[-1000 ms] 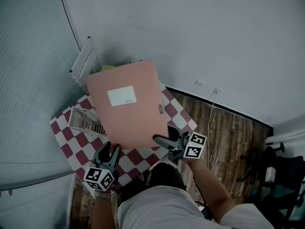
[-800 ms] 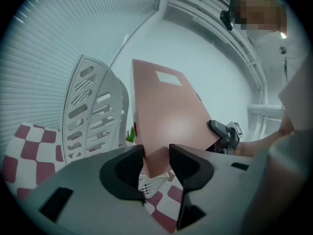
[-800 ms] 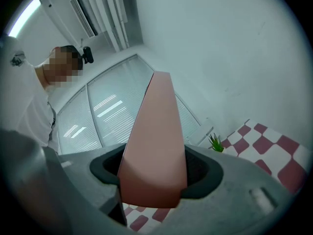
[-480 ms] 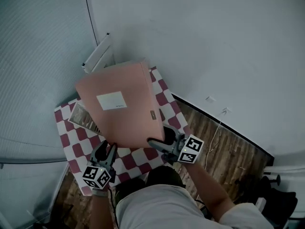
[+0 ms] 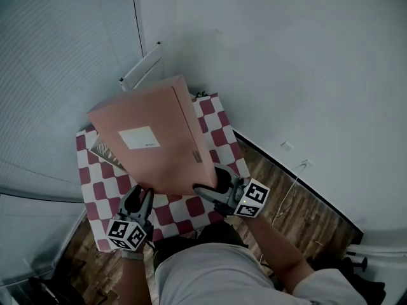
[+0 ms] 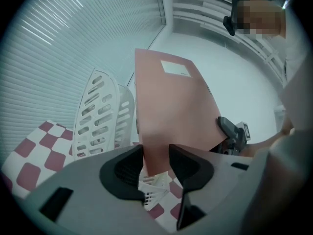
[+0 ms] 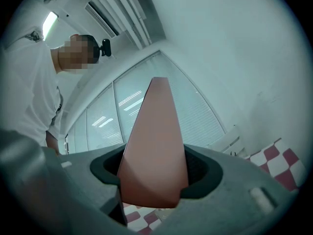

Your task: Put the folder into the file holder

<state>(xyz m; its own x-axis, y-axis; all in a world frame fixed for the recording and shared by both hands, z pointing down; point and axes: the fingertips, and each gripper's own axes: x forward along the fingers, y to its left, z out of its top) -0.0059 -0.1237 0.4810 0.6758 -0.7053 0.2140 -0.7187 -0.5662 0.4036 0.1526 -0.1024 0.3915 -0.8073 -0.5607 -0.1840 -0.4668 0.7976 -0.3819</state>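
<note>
Folder place: we see the pink folder [image 5: 152, 142] held up over the checkered surface [image 5: 213, 116], at the middle of the head view.
Folder axis: its long axis runs from the held near edge at 6 o'clock up toward 11 o'clock. The cover with the white label [image 5: 138, 138] faces up and the spine faces 3 o'clock.
Left gripper [image 5: 138, 192]: the fingers are clamped on the near corner at 7 o'clock. In its own view the folder [image 6: 168, 106] rises steeply out of them.
Right gripper [image 5: 213, 182]: the fingers are clamped across the spine at 5 o'clock and have just been closing a little. The folder [image 7: 154, 151] fills the gap between them.
File holder [image 6: 98, 114]: white and slatted, it stands on the surface at 9 o'clock of the folder.
Hidden: in the head view we make out only a strip of the file holder [image 5: 103, 150] past the folder's left edge. The label's print is too small to read, and the left fingertips are tucked under the folder.
</note>
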